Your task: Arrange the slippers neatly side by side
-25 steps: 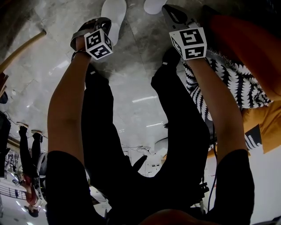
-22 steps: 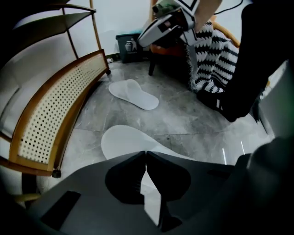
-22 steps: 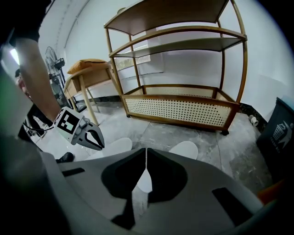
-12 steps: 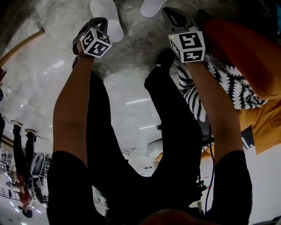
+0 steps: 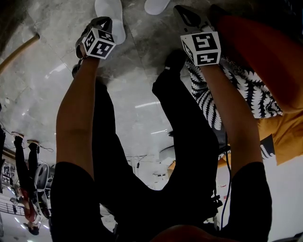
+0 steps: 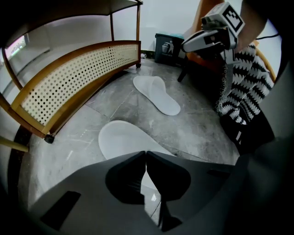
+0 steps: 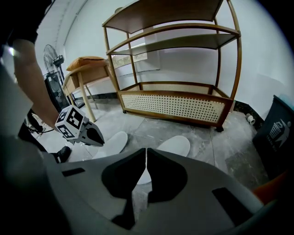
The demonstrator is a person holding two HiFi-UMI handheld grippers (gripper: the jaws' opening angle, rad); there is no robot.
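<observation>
Two flat white slippers lie apart on the grey stone floor. In the left gripper view one slipper (image 6: pixel 120 137) lies just beyond my jaws and the other slipper (image 6: pixel 157 94) lies farther off, at an angle. My left gripper (image 6: pixel 145 154) hangs over the near slipper (image 5: pixel 110 13), shut and empty. My right gripper (image 7: pixel 146 152) is shut too, with nothing in it, above the second slipper (image 7: pixel 176 146). The right gripper view also shows the left gripper (image 7: pixel 81 129) beside the first slipper (image 7: pixel 113 142). In the head view the right gripper (image 5: pixel 181 9) is near the second slipper (image 5: pixel 156 5).
A wooden shelf unit with a rattan panel (image 7: pixel 174 105) stands behind the slippers. A dark waste bin (image 6: pixel 166 46) sits by the wall. A black-and-white patterned cloth (image 5: pixel 236 90) and an orange seat (image 5: pixel 265 52) are at the right. The person's black-clad legs (image 5: pixel 142 156) stand below.
My left gripper has moved up the picture toward the near slipper, and its marker cube has rolled. The right gripper has shifted slightly. Both slippers sit higher in the head view.
</observation>
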